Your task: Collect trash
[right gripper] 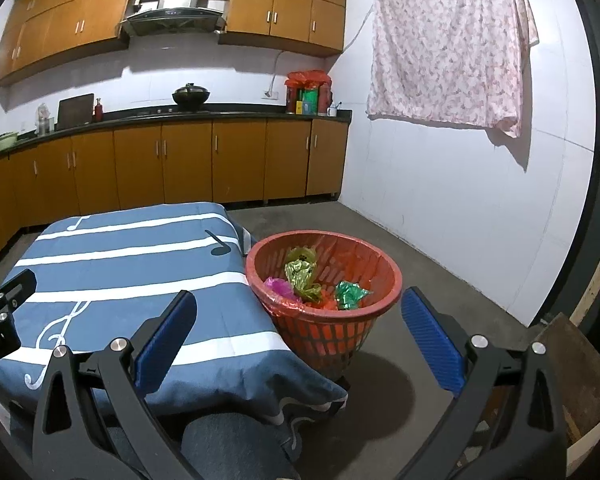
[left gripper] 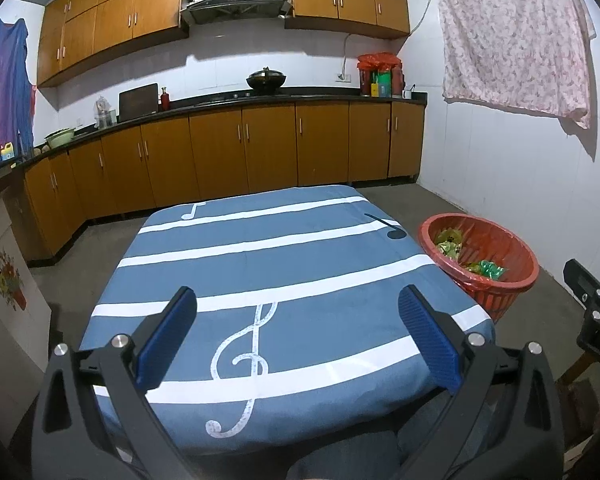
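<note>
You can read no words, brands or numbers here; the only signs are the white treble clef and notes printed on the blue cloth (left gripper: 284,264).

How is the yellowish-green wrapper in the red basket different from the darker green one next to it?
The yellow-green wrapper looks larger and stands taller, rising near the middle of the red basket; the green wrapper is smaller and sits lower, toward the right side. The first is a pale gold-green, the second a deeper emerald. Both are shiny, crumpled foil-like scraps lying inside the same basket, touched by neither gripper.
</note>
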{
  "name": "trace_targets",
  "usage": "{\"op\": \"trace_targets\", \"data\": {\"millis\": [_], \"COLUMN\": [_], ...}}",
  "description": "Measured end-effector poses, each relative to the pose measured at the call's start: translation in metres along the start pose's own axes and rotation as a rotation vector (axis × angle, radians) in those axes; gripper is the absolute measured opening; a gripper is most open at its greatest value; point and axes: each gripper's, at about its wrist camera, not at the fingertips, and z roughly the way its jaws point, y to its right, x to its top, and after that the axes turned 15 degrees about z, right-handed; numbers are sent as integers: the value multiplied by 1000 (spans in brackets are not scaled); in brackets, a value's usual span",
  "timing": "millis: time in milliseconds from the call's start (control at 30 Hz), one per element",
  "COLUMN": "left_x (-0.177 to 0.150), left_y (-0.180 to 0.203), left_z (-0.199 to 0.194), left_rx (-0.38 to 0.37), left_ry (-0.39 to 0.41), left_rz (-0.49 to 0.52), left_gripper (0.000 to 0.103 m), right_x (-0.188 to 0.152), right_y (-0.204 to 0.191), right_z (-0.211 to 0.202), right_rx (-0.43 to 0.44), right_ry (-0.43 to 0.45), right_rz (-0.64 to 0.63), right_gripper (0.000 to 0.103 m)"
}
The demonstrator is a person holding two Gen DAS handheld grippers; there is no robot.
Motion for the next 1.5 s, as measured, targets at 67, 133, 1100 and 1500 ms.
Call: {"op": "trace_targets", "data": {"millis": [67,133,1100,1500], "left_x": [0,-1,-4,-3], "left_y": [0,0,6,5], "left_z": [-1,-1,-5,-4], "left_rx": [-1,-3,-4,-5], "left_ry": [2,1,0,-5], "left_rz": [-1,-3,-13,-19], "left_gripper": [99,99,99,99], "right_x": [-1,-1,-4,-4], "right_y": [1,1,0,1], "right_z": [0,-1,0,0], "right_rx": [-1,-1,0,0], "right_ry": [-2,-2,-10,-13], "right_rz": [2,2,8,7], "right_gripper": [101,101,101,101]}}
